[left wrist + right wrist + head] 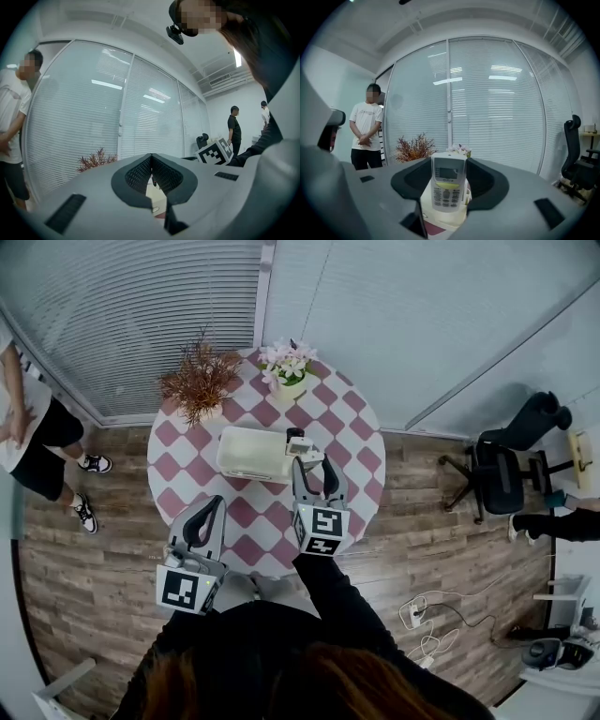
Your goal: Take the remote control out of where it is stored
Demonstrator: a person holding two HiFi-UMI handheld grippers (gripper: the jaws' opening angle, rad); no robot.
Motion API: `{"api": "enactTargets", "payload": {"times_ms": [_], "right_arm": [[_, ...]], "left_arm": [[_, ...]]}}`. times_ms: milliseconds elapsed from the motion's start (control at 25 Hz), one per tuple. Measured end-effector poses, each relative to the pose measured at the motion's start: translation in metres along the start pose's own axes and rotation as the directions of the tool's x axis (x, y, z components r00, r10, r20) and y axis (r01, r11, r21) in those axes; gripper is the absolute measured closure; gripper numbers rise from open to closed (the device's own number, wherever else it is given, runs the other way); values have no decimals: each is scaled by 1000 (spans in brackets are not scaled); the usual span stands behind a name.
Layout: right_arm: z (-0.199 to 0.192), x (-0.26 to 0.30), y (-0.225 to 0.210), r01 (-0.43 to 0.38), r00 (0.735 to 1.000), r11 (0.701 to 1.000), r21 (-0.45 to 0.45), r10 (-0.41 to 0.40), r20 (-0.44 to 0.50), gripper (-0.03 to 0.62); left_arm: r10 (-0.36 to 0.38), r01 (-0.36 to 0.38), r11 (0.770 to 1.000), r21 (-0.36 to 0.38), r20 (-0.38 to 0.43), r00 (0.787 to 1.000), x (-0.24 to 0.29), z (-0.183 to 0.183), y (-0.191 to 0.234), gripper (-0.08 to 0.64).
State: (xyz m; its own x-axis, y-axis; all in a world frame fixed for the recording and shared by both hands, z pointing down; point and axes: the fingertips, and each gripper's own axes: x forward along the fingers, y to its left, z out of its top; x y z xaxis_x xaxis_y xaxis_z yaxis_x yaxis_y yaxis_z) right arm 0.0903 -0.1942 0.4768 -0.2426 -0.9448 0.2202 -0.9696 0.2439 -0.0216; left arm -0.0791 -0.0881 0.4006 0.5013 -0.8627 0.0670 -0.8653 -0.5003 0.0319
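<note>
1. The remote (449,183) stands upright with its long axis vertical, screen on top and buttons facing the person.
2. The right tool (309,468) grips its sides, jaws wide, just above the cream box (246,454).
3. The left tool (151,158), closed and empty, hovers over the counter's (361,432) near edge.
4. The counter is bare right of the box; plants (199,381) stand at the far edge.
</note>
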Motion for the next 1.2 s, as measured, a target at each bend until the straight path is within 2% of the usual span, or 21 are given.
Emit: {"api": "enactTargets", "payload": {"times_ms": [320,600,920,1200], "right_arm": [[10,-49,-8,-12,999,999,-34,13,46,351],[-16,-92,-22,6,1000,998,-56,-6,15,351],[-70,-107,-33,12,993,999,-53,-18,-119,351],[-149,-100,-40,24,947,1000,-12,-26,-320,351]], "left_arm": [[-12,12,1000,5,6,1000,3,-1,-4,554],[-29,29,1000,11,2,1000,8,-1,-12,554],[-42,42,999,14,-5,999,11,-3,-17,554],[-31,31,999,18,-11,999,6,-3,-15,554]]}}
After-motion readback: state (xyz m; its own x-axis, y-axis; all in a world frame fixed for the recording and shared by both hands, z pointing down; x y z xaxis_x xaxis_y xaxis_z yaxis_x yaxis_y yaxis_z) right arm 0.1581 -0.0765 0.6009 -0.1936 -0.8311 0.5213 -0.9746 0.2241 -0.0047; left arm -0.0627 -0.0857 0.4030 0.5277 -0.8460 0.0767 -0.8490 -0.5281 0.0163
